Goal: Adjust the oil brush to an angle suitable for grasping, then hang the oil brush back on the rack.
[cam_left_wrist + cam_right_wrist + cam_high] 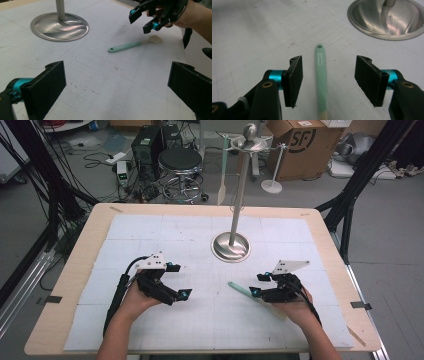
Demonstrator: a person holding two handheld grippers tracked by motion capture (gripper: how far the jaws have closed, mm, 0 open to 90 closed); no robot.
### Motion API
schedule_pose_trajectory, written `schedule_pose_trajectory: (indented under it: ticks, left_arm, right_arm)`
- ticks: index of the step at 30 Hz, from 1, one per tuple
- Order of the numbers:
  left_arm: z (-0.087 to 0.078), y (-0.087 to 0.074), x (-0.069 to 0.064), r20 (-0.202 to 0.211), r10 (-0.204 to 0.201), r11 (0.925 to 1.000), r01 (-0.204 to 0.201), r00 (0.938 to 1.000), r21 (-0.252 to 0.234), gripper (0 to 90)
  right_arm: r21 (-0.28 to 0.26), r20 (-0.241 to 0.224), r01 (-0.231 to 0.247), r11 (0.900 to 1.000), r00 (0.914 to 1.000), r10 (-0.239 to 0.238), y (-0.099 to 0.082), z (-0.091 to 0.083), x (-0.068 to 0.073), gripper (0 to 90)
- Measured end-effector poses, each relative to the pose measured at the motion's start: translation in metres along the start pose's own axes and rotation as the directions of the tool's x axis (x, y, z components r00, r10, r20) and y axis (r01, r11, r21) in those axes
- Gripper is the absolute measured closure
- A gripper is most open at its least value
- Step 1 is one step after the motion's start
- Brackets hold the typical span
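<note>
A spatula with a mint-green handle and a pale head lies flat on the white mat. In the right gripper view its handle runs between the jaws of my right gripper, which stand apart on either side without touching it. The left gripper view shows that right gripper hovering just above the spatula. In the high view my right gripper is at the spatula's near end. My left gripper rests at the left, jaws wide open, with nothing between them.
A metal stand with a round base rises from the mat's middle back; another spatula hangs from its top ring. The wooden table edge frames the mat. A stool and cardboard boxes stand beyond the table.
</note>
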State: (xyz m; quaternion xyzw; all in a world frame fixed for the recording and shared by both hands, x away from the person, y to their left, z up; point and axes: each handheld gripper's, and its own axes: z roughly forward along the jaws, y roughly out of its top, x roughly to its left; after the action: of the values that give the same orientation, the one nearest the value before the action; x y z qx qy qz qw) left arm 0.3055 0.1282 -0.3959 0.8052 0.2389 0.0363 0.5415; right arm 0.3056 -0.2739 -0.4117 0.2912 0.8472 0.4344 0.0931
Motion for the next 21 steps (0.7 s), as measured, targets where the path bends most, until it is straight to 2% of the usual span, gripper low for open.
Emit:
schedule_pose_trajectory:
  ticks: [7, 15, 21]
  left_arm:
    - [0.0013, 0.0000, 0.0026, 0.002, -0.013, 0.9998, 0.013, 0.9999, -0.015, 2.2]
    - [0.0014, -0.0004, 0.0004, 0.002, -0.009, 1.0000, 0.009, 1.0000, 0.001, 2.2]
    - [0.0009, -0.0002, -0.0008, 0.003, -0.005, 1.0000, 0.005, 1.0000, 0.004, 2.2]
  right_arm:
    - [0.009, 0.014, 0.006, 0.9999, 0.9999, -0.006, -0.0018, -0.0034, 0.0011, 33.4]
    - [0.021, 0.023, 0.005, 0.9998, 0.9997, -0.006, -0.0047, -0.0085, -0.0005, 32.8]
    - [0.055, 0.025, 0.013, 0.9984, 0.9996, -0.014, -0.0069, -0.0079, 0.0005, 32.9]
